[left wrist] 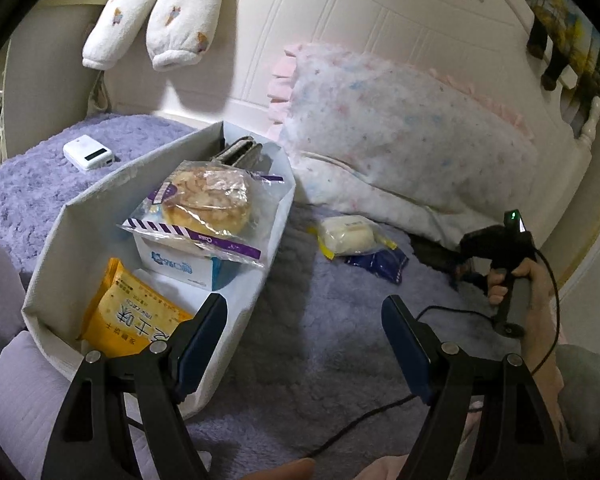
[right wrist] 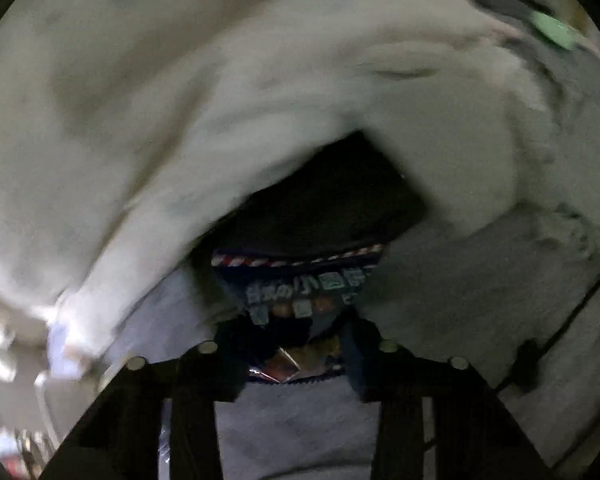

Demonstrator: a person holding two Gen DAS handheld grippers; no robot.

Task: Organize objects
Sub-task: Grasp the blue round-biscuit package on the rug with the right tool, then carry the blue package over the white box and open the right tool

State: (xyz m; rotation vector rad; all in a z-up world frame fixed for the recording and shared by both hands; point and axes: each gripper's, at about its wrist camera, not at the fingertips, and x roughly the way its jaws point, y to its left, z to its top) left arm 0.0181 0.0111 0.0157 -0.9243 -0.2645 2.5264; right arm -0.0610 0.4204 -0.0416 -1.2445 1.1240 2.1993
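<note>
A white storage box (left wrist: 80, 208) sits on the purple blanket, holding a wrapped bun (left wrist: 206, 198), a white carton (left wrist: 176, 262), a yellow snack packet (left wrist: 134, 316) and a grey wallet (left wrist: 240, 152). My left gripper (left wrist: 304, 344) is open and empty, its left finger over the box's near corner. A wrapped white cake (left wrist: 346, 234) and a dark blue snack packet (left wrist: 380, 262) lie on the blanket by the pillow. My right gripper (left wrist: 466, 270) reaches low toward the pillow's edge. In the blurred right wrist view its fingers close on the dark blue snack packet (right wrist: 300, 292).
A floral pillow (left wrist: 400, 140) leans on the white headboard (left wrist: 360, 20). A white power bank (left wrist: 88, 154) lies on the blanket at far left. White plush sleeves (left wrist: 160, 12) hang above. A black cable (left wrist: 380, 412) trails across the blanket. A dark gap (right wrist: 324, 204) shows under the pillow.
</note>
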